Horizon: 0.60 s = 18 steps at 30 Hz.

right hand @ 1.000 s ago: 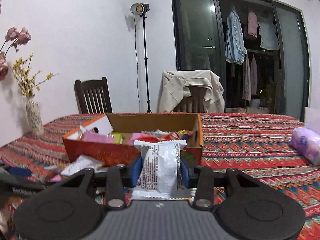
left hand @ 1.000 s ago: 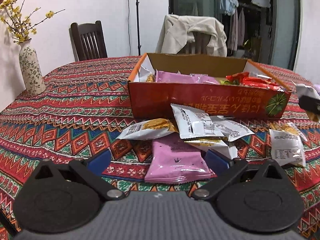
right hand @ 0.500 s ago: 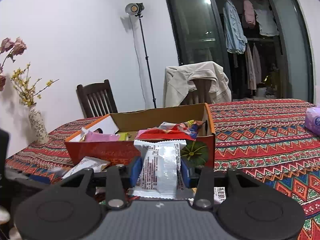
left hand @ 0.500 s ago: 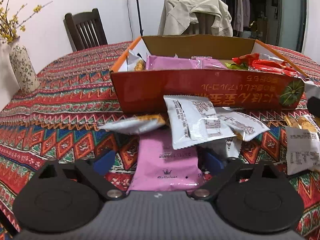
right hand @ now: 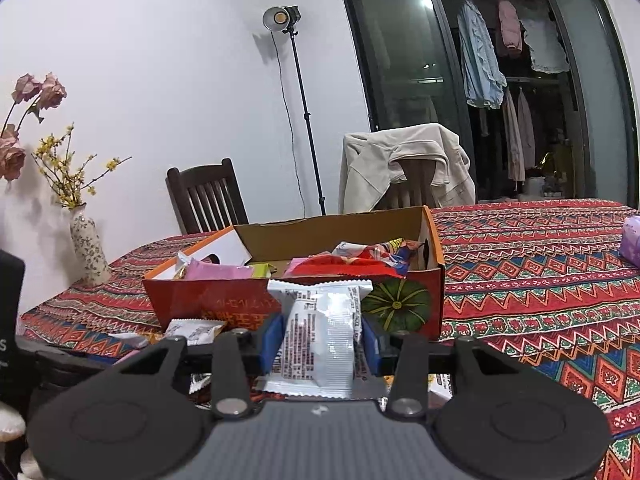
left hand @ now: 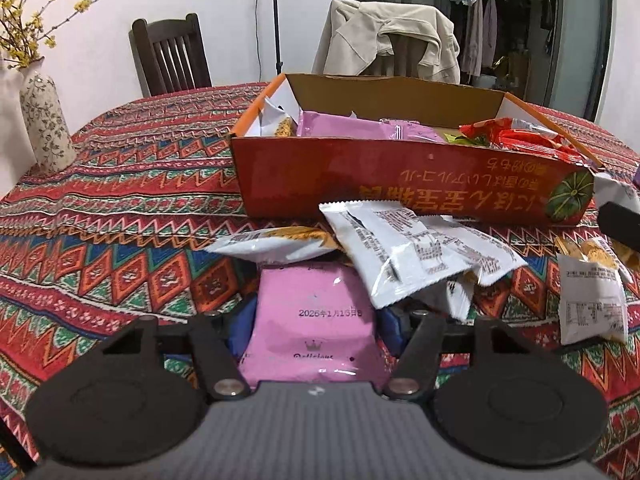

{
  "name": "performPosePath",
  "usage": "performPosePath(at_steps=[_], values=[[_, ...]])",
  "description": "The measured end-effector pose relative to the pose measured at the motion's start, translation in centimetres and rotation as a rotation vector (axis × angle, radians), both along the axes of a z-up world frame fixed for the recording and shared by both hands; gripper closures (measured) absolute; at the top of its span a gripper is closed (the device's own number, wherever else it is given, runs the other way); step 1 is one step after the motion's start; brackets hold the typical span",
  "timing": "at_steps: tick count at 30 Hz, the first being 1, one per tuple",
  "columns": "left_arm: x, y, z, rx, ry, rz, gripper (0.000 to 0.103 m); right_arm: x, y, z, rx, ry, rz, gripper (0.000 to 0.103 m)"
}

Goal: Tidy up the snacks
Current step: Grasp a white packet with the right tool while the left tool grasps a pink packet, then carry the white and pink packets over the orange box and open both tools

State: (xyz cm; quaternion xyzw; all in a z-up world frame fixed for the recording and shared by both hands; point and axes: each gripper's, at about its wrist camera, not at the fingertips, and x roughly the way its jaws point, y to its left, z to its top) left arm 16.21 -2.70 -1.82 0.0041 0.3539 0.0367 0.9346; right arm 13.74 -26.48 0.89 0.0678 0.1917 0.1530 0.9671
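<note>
My left gripper [left hand: 316,316] is shut on a pink snack packet [left hand: 316,320] that lies on the patterned tablecloth. White snack packets [left hand: 404,248] overlap the pink packet's far end. Behind them stands an open red cardboard box [left hand: 400,184] holding pink, white and red snacks. My right gripper [right hand: 320,336] is shut on a white snack packet [right hand: 320,336] and holds it above the table, in front of the same red box [right hand: 224,300].
A white packet [left hand: 592,300] lies on the cloth at the right. A flowered vase [left hand: 44,124] stands at the table's far left. Two chairs stand behind the table, one [left hand: 388,44] draped with a beige jacket. A purple pack [right hand: 632,240] lies at the far right.
My left gripper moved forward around the pink packet and closed on it. My right gripper, holding the white packet, shifted slightly relative to the box.
</note>
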Motion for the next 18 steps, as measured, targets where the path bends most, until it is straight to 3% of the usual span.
performPosePath(at_steps=[18], values=[[-5.2,1.9,4.2,-0.030,-0.171,-0.014,0.040,-1.7,1.4,1.4,-0.046,-0.068,0.005,0.061]])
